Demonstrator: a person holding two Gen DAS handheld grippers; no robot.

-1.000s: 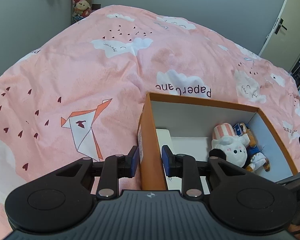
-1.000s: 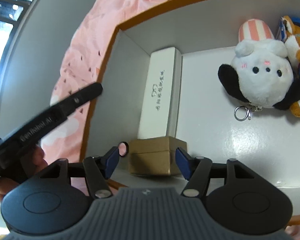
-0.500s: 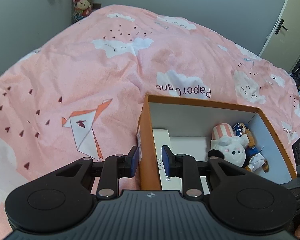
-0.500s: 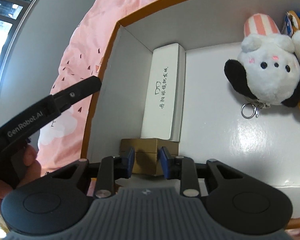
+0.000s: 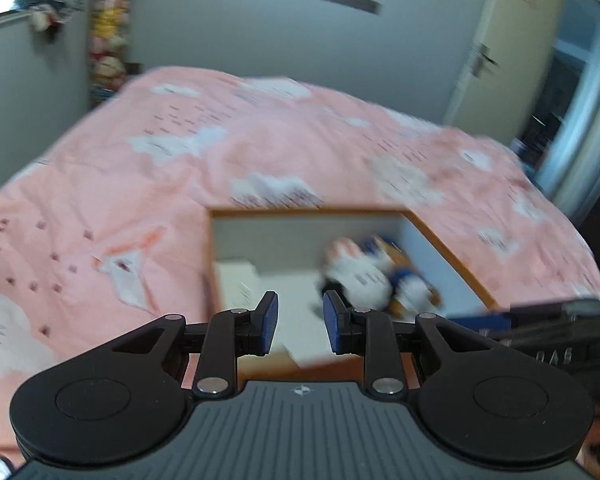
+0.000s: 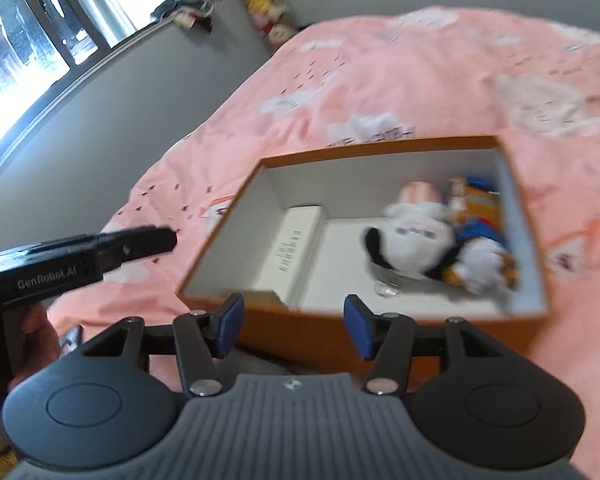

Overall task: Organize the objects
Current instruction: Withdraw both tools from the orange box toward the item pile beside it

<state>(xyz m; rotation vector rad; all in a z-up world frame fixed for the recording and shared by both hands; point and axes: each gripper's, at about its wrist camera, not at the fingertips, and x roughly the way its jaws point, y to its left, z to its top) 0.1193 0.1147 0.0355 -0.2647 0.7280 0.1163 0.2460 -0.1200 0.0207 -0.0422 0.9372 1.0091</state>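
Pink duvet point(image 6: 420, 80) with white clouds covers the bed, fills most of both views. Grey walls behind; window point(image 6: 28, 60) shows only in the right wrist view, door point(image 5: 496, 64) only in the left wrist view. Shelf of soft toys point(image 5: 106, 40) in the far corner, blurred.

Orange box point(image 6: 380, 148), white inside, sits open on the duvet. Contents:
- white plush point(image 6: 412, 240) with black ears, against the far right side, keyring just beside it
- blue/orange plush point(image 6: 476, 256) touching it on the right
- long white case point(image 6: 292, 248) along the left wall, printing unreadable
- brown carton point(image 6: 260, 296) at the near left corner, touching the case end. Only a sliver visible in the right wrist view; left wrist view doesn't show it, own finger blocks that corner.

Left gripper point(image 5: 298, 320): jaws apart, small gap, nothing between them, above the box's near left part. Seen from the right wrist view point(image 6: 100, 252) it sits left of the box, outside the wall.

Right gripper point(image 6: 294, 326): jaws wide apart, empty, over the near wall of the box. Its body enters the left wrist view point(image 5: 560, 332) at right edge, near the box's right corner.

Left wrist view heavily motion-blurred; plush detail is readable only from the right.
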